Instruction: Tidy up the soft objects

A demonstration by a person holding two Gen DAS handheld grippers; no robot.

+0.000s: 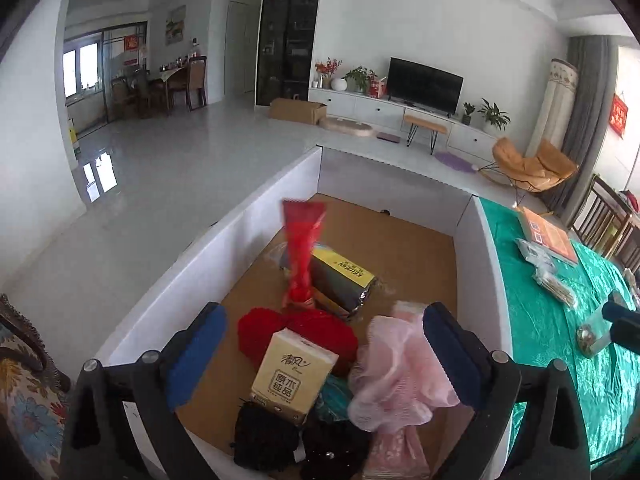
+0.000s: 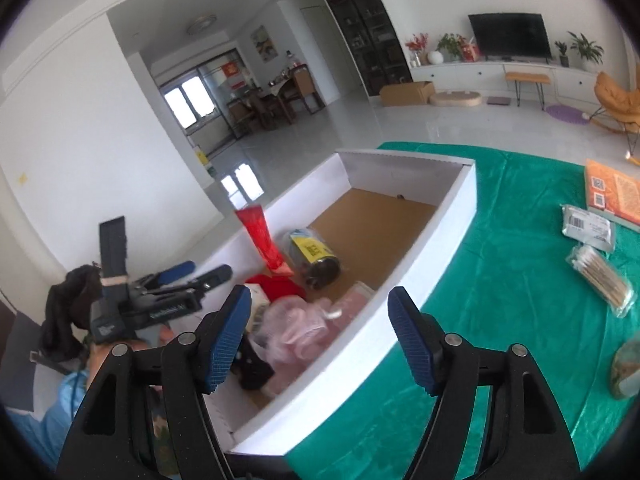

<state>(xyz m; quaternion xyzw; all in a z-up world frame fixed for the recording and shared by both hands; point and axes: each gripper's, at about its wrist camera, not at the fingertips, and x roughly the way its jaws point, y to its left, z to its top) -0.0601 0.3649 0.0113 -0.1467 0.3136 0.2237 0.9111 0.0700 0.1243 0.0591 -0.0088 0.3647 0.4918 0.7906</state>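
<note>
A white-walled box (image 1: 248, 236) with a brown floor holds the soft things. Inside are a pink mesh puff (image 1: 400, 368), a red knit piece (image 1: 260, 332), a beige tissue pack (image 1: 294, 376), a black fuzzy item (image 1: 264, 436) and a dark packet with a yellow label (image 1: 344, 280). A red bag (image 1: 302, 256) stands upright and blurred beside the packet. My left gripper (image 1: 325, 314) hangs open above this pile with nothing between its blue pads. My right gripper (image 2: 319, 294) is open over the box's near wall (image 2: 360, 344), also holding nothing. The pink puff (image 2: 296, 324) lies just beyond it.
The box sits on a green cloth (image 2: 500, 280). On the cloth to the right lie an orange book (image 2: 612, 192), a grey packet (image 2: 588, 226), a pack of cotton swabs (image 2: 604, 280) and a jar (image 1: 590, 338). A hand holds the left gripper (image 2: 208, 269) at the box's left.
</note>
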